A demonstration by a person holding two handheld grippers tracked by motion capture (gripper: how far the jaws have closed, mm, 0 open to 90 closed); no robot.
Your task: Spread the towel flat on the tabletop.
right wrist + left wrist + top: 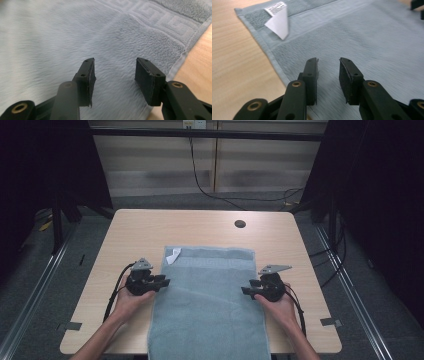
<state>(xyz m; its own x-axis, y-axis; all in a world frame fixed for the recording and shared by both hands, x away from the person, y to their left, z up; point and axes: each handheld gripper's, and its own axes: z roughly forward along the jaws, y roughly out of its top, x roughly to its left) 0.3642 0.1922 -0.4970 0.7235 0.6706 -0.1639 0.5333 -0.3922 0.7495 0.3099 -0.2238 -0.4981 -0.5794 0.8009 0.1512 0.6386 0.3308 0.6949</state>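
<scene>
A: Towel point(210, 305) status? Position needed.

B: Pale blue-grey towel is laid flat at lower centre of the high view, on a light wood table point(140, 227). Its near end is carried past the table's bottom edge. A white label point(173, 255) is seen folded over at the towel's upper left corner.

A: Grippers?

B: Left gripper point(161, 282) is held at the towel's left edge, middle left of the frame. Right gripper point(247, 291) is held at the towel's right edge, middle right. Both are pointed inward at the cloth.

A: Jaw state?

B: Both are spread apart, nothing is gripped. In the left gripper view a gap is shown between the jaws, with towel under it. In the right gripper view the gap is wider, again over towel. Contact with the cloth can't be confirmed, the pile is blurred there.

A: Anything else on the table?

B: A dark round hole point(240, 224) is seen at upper centre, well apart from the towel.
</scene>
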